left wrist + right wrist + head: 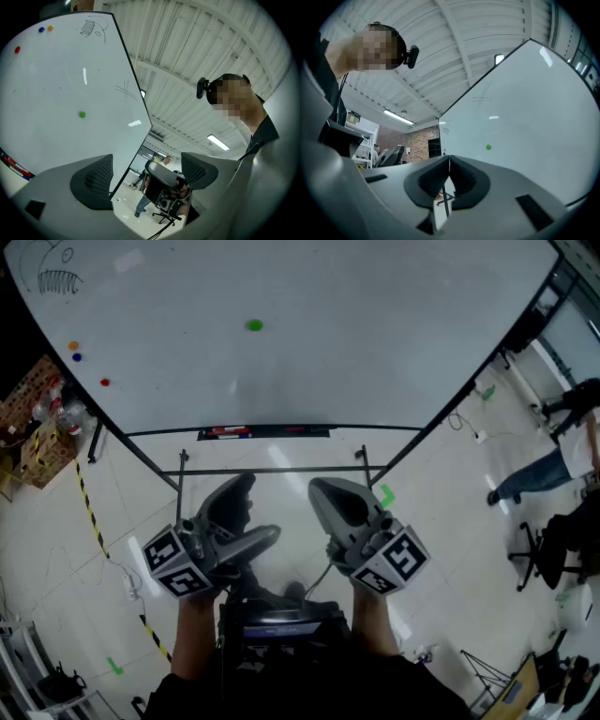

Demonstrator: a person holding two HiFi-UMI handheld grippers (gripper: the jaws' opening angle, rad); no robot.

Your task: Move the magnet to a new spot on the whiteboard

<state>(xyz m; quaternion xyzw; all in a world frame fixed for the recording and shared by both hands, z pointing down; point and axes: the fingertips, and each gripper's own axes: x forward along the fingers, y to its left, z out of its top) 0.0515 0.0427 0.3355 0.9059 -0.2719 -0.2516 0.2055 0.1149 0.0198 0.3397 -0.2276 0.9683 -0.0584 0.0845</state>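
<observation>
A small green magnet sticks to the large whiteboard, left of its middle. It also shows as a green dot in the left gripper view and the right gripper view. Both grippers are held low in front of the person, well short of the board. My left gripper stands open with nothing between its pads. My right gripper is shut, its pads pressed together on nothing.
Orange, blue and red magnets sit near the board's left edge. A marker tray runs along its lower edge. Boxes stand at the left, a person and an office chair at the right.
</observation>
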